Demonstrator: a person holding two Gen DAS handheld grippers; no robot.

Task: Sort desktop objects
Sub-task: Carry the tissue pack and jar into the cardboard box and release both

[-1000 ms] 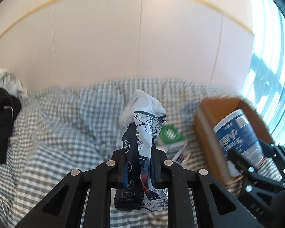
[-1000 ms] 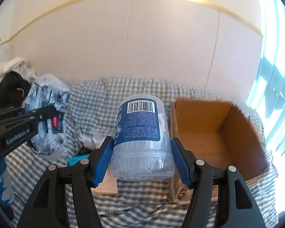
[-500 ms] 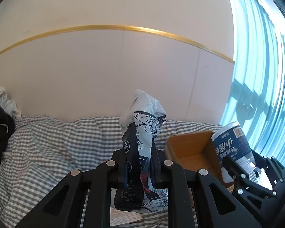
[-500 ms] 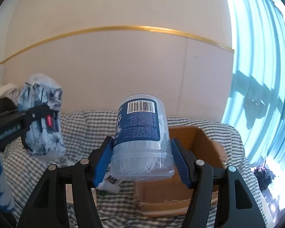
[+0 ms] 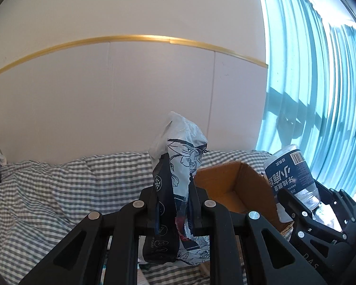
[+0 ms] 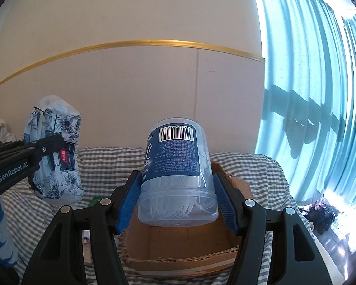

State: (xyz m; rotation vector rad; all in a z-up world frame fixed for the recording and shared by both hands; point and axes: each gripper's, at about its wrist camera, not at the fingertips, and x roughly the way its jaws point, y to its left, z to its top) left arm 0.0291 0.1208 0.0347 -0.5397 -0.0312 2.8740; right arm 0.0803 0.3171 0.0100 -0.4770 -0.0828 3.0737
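Checked bedding [image 6: 102, 163] spreads below a cardboard box [image 6: 178, 251]. Right tongs [image 6: 178, 201] clamp a stiff, light, probably slippery floss-pick jar [image 6: 178, 166] low on its wall; left tongs [image 5: 174, 204] pinch a soft tissue pack [image 5: 178, 166] at mid-body, both raised near the box.

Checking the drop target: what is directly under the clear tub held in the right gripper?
Under the clear tub, clamped in the right gripper, lies the open cardboard box on the checked cloth. Only bare brown floor shows; the tub covers the box's back part.
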